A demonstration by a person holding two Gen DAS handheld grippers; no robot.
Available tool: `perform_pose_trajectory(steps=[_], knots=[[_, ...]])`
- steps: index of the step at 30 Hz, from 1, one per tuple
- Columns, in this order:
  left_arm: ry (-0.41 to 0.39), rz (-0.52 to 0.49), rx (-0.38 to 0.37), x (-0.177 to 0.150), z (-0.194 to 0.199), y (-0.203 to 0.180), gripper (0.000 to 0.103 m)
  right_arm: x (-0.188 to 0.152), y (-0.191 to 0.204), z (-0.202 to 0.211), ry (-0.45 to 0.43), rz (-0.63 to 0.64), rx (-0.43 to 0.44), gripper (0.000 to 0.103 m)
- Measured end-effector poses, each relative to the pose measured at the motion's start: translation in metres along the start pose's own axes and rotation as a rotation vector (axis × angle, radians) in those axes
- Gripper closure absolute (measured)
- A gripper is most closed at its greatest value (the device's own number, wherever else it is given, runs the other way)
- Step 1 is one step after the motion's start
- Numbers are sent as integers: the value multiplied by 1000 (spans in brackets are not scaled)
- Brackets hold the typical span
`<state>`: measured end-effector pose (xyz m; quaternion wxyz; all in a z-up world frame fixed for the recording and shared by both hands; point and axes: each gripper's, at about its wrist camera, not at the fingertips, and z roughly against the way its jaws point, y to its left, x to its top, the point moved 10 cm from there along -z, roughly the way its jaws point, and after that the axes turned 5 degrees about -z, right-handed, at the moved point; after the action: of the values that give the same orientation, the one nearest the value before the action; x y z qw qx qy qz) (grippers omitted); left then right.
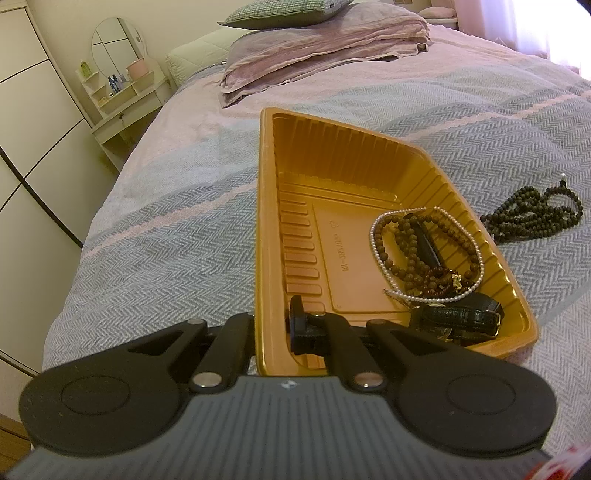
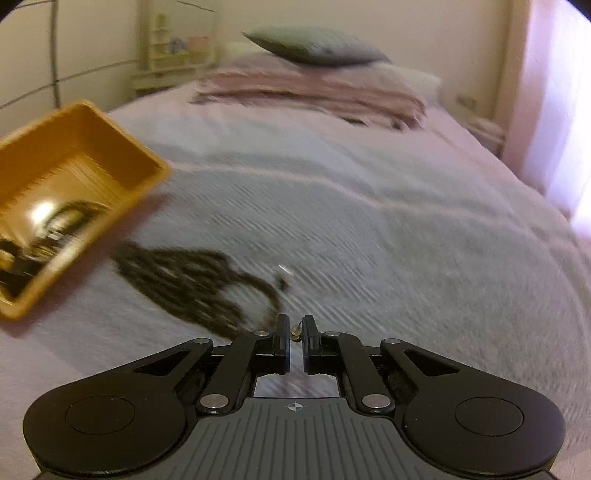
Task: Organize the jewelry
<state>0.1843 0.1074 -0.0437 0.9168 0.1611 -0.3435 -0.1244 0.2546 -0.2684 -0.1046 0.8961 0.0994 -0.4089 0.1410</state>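
A gold plastic tray [image 1: 264, 184] lies on the bed, and my left gripper [image 1: 271, 325] is shut on its near left rim. At the tray's right end sit a pearl necklace [image 1: 375, 236], brown bead strands [image 1: 406, 258] and a black watch strap [image 1: 461, 315]. A dark bead necklace [image 1: 532, 214] lies bunched on the cover just right of the tray. The blurred right wrist view shows that necklace [image 2: 184, 284] beside the tray [image 2: 122, 136]. Its near end, with a small gold piece, sits between the nearly closed fingers of my right gripper [image 2: 295, 330].
The bed has a grey herringbone cover [image 1: 166, 229] with pink stripes. A folded pink blanket [image 1: 317, 51] and a green pillow [image 1: 280, 11] lie at its head. A dressing table with a mirror [image 1: 118, 85] and a wardrobe [image 1: 33, 129] stand to the left.
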Motion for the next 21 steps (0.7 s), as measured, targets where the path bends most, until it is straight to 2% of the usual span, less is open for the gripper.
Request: perform_pose_trajectory(steps=[7, 10, 15, 21], knots=[[0, 2, -3, 0, 0, 1, 101, 45, 98, 26, -57, 79, 245, 97], [-1, 3, -5, 0, 0, 1, 101, 58, 139, 25, -62, 130, 320, 97], [-3, 5, -8, 0, 0, 1, 101, 73, 186, 11, -61, 188, 369, 97], [-3, 8, -15, -2, -1, 2, 101, 82, 212, -7, -40, 199, 395, 97]])
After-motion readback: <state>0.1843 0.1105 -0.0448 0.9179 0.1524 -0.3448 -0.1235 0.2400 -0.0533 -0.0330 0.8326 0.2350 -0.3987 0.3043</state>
